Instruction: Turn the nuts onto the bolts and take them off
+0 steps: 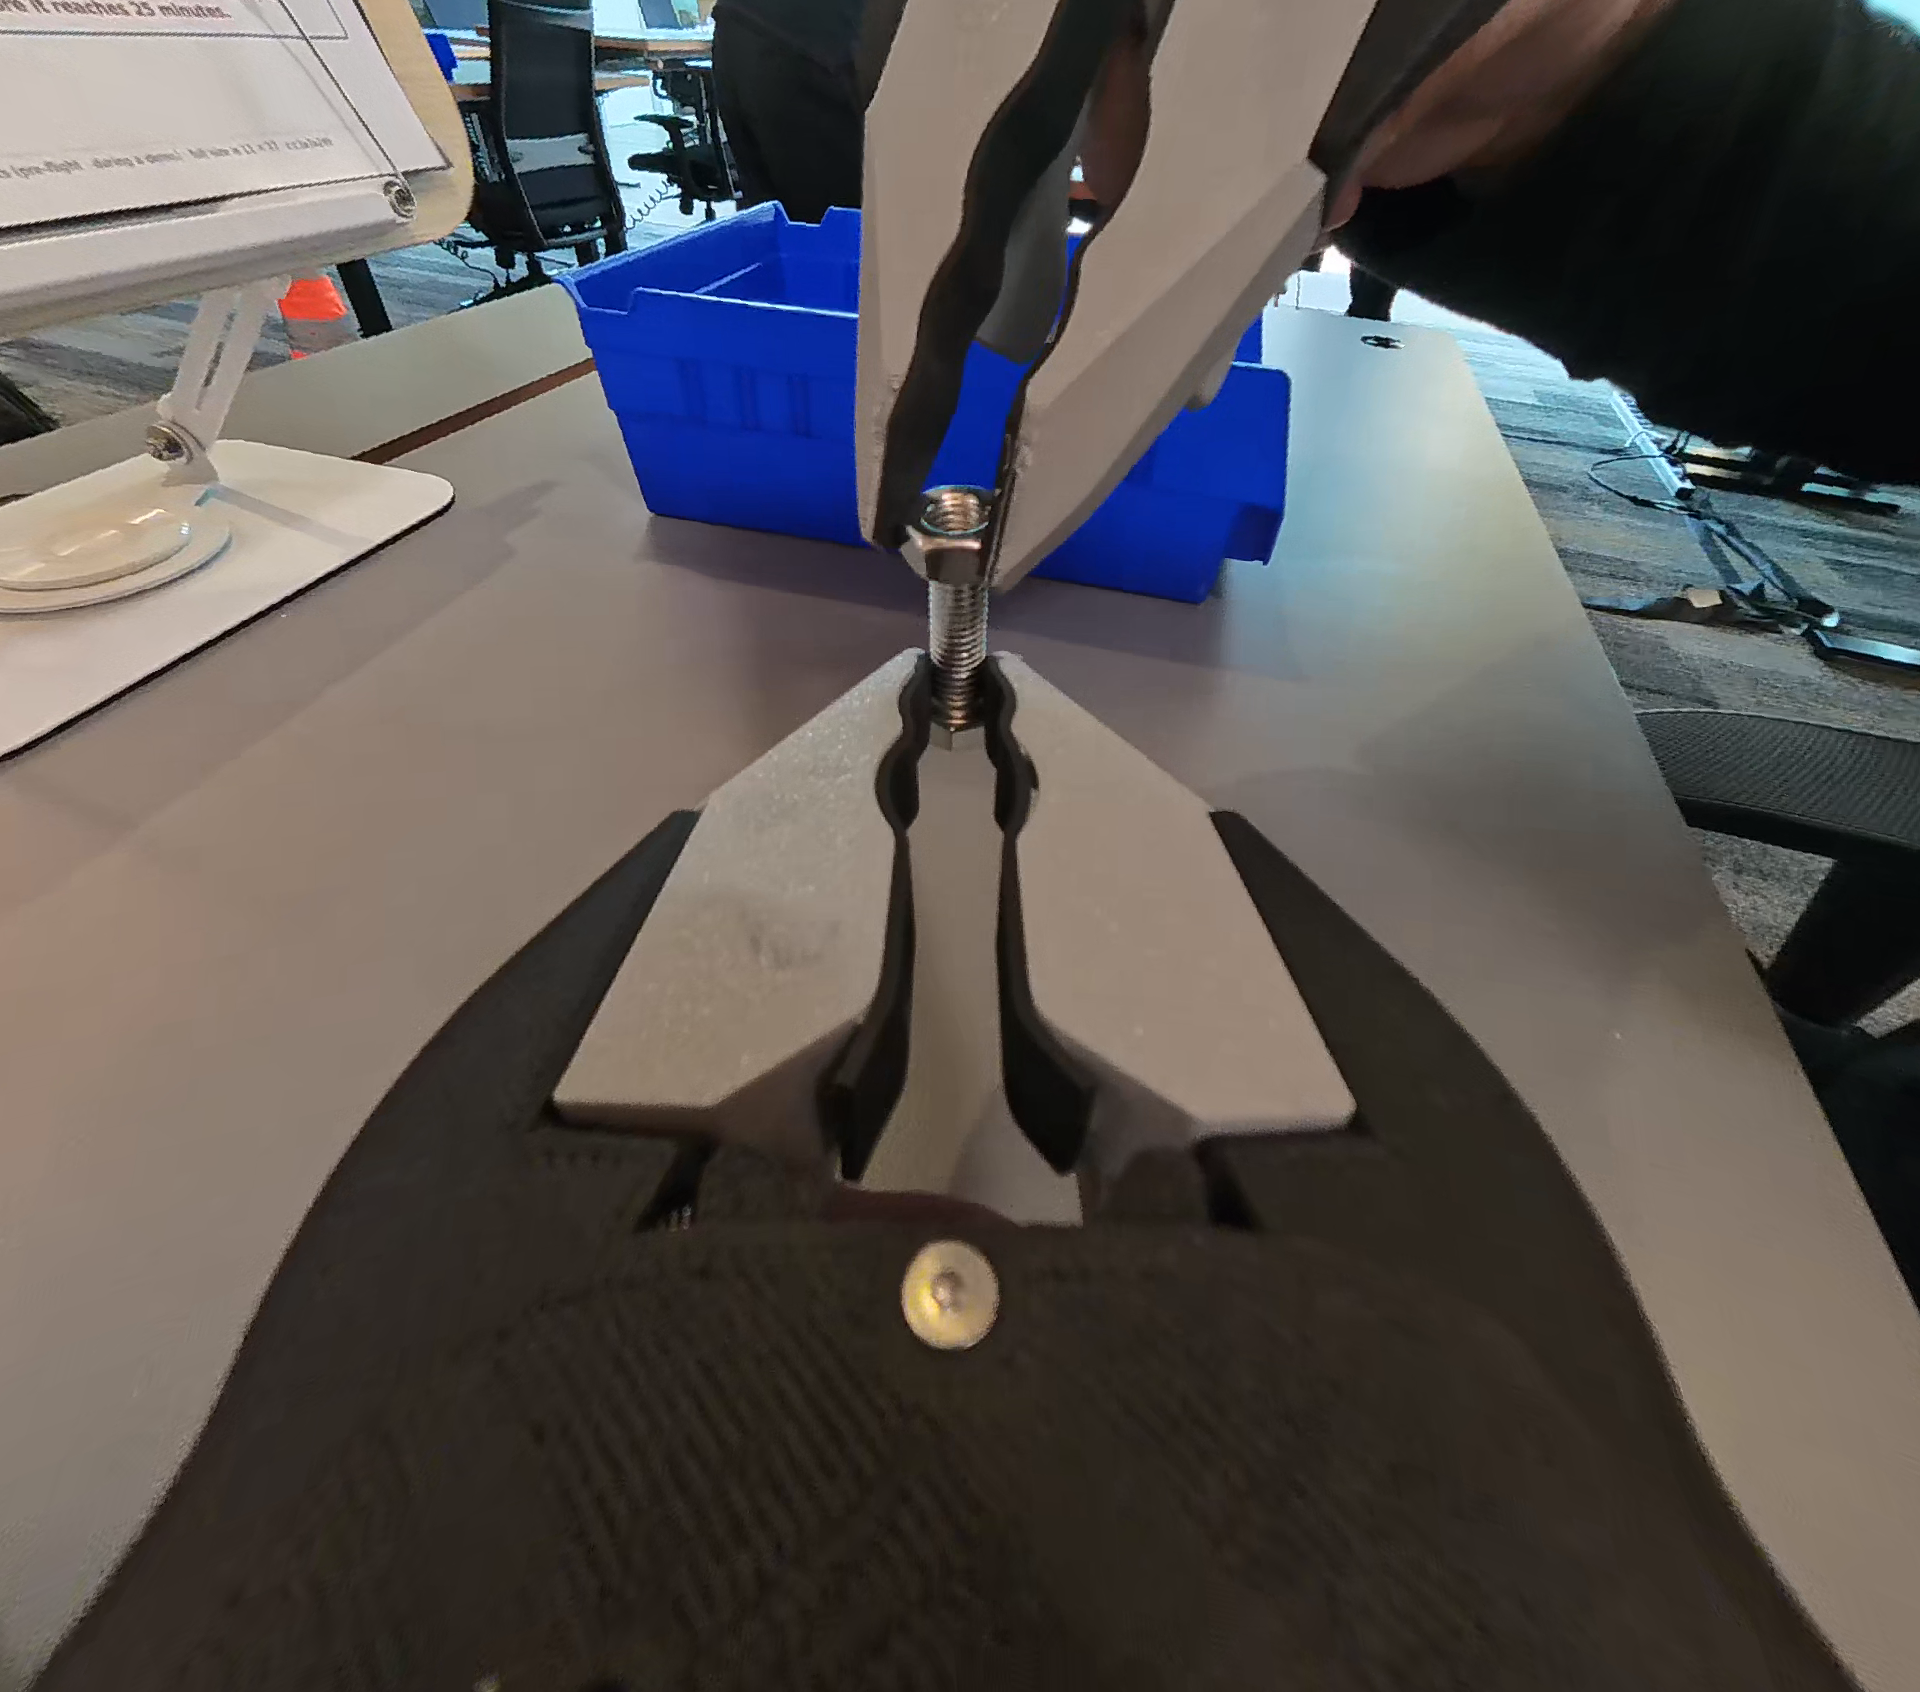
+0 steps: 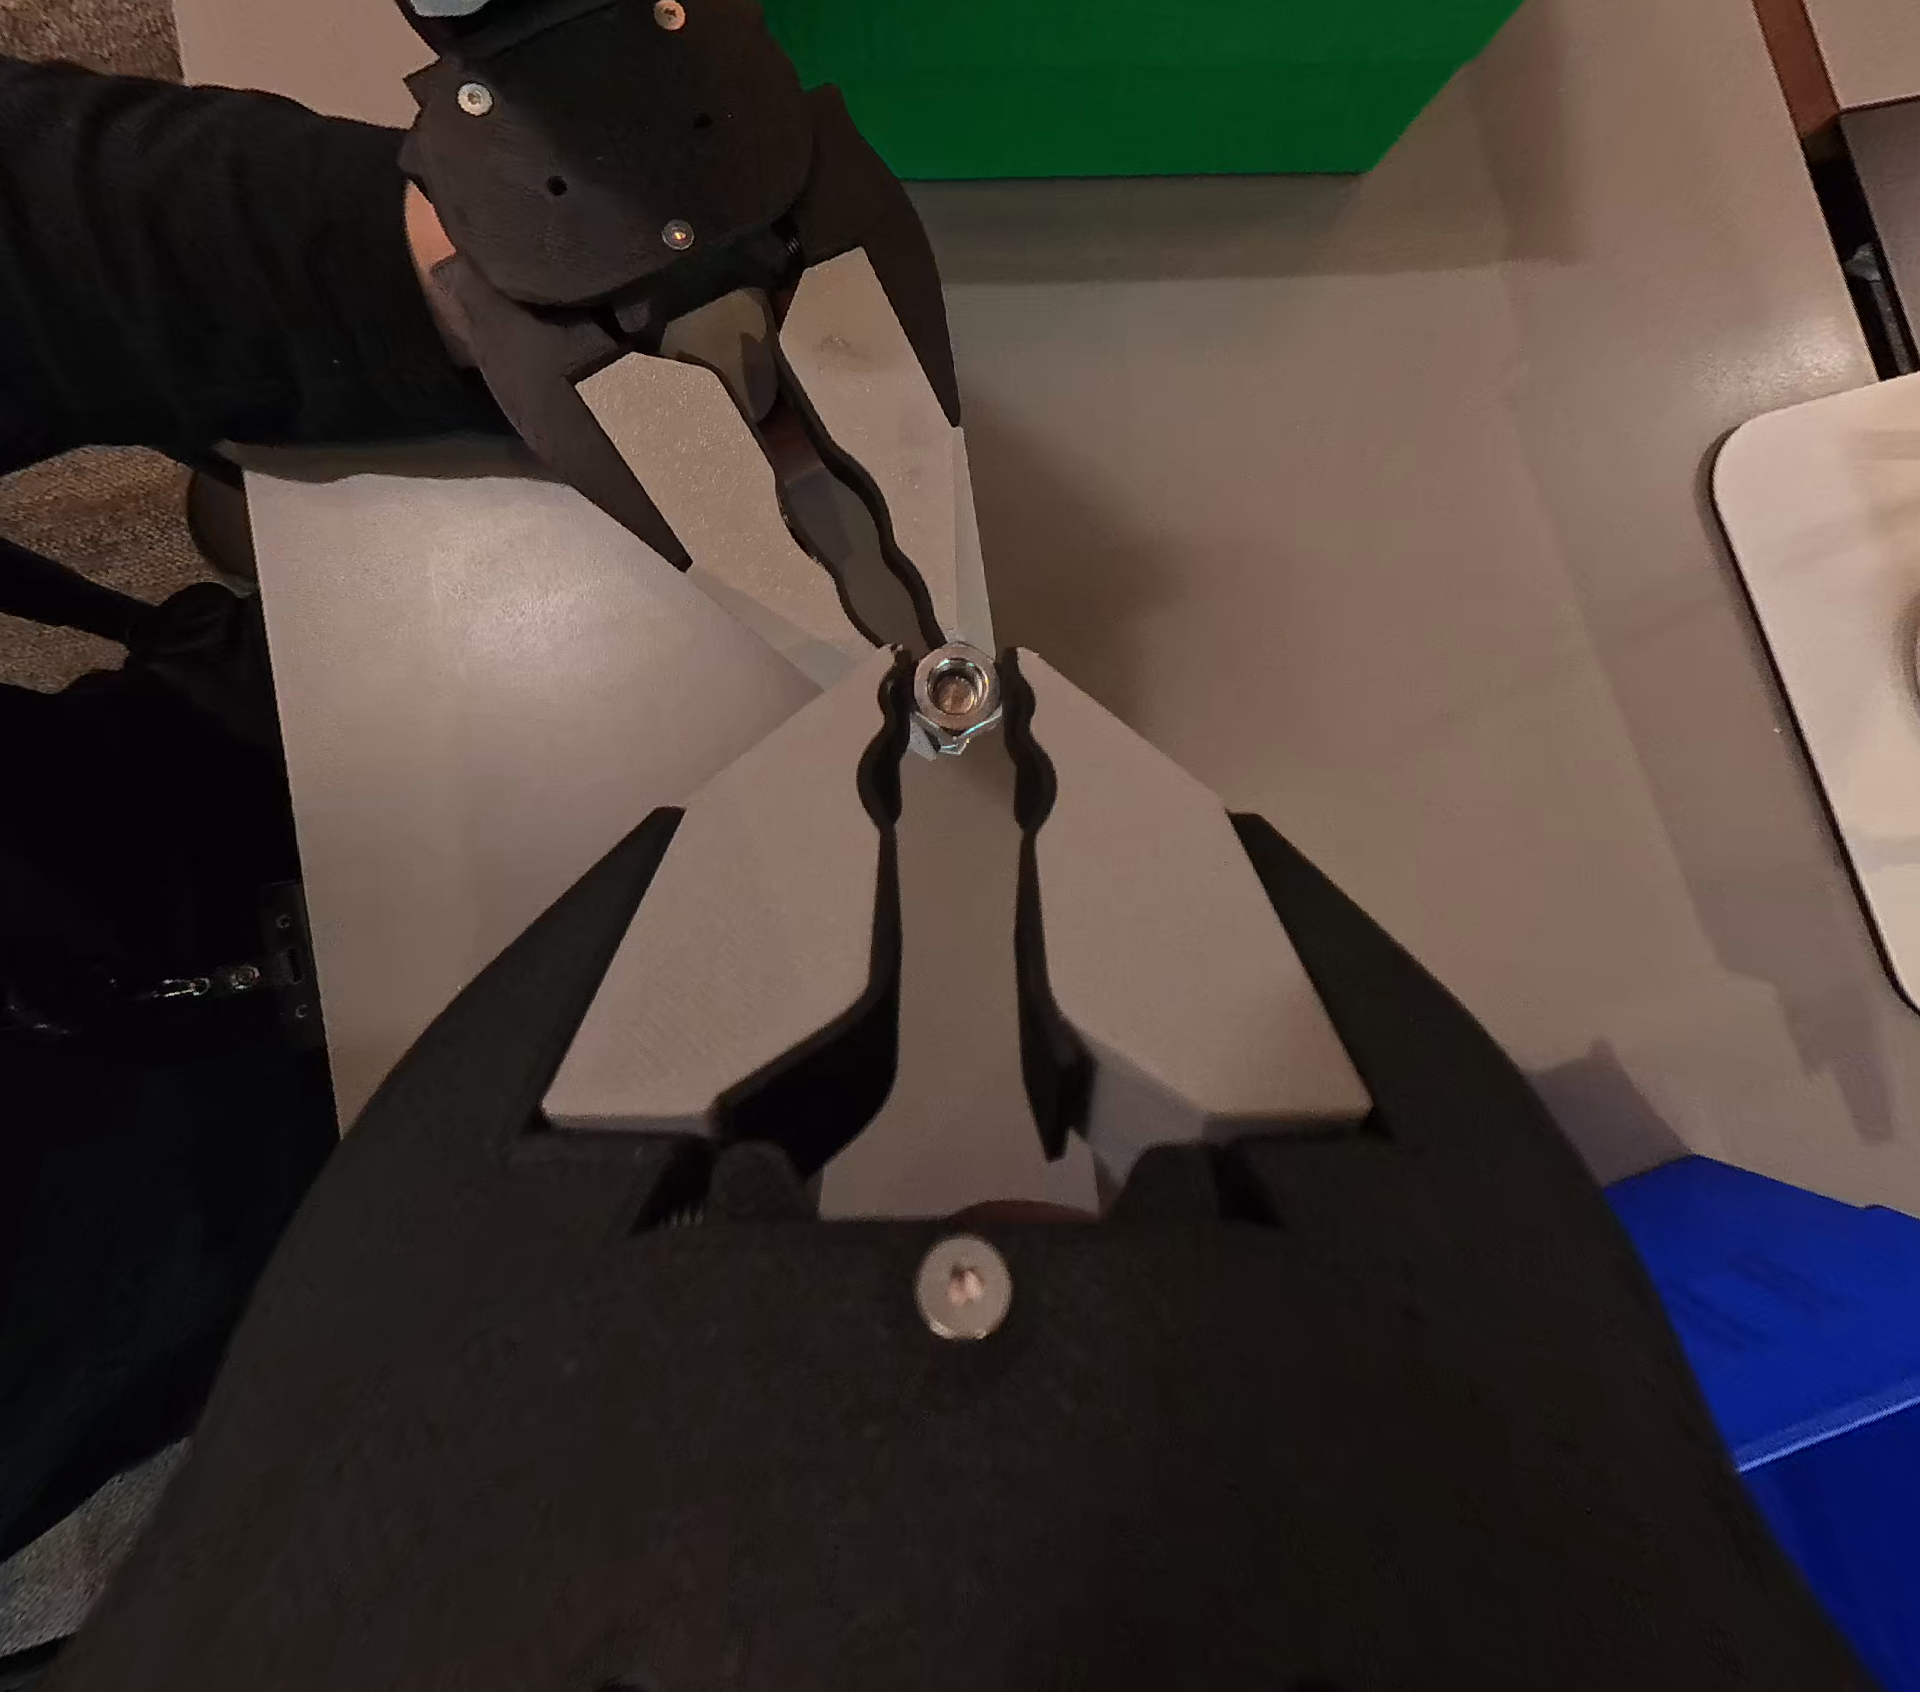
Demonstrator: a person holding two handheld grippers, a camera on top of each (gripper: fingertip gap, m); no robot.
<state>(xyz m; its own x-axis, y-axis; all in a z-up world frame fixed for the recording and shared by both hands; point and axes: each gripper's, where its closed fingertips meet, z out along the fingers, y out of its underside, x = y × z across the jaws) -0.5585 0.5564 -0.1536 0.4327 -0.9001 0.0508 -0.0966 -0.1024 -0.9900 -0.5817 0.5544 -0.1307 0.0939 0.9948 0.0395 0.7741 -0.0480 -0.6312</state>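
Held upright above the grey table (image 1: 1403, 562) by the left gripper (image 1: 956, 686), clamped on the lower shank of the bolt (image 1: 951, 640), presumably to steady it for turning. Pinched at the top by the right gripper (image 2: 954, 692): the nut (image 1: 948, 536), bright steel, hexagonal, at the thread's end, blue bin (image 1: 727, 395) behind

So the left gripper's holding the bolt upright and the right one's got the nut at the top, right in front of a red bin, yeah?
Not quite: the bin is blue, not red, as the left wrist view shows. The left gripper does hold the bolt upright, the right gripper on the nut.
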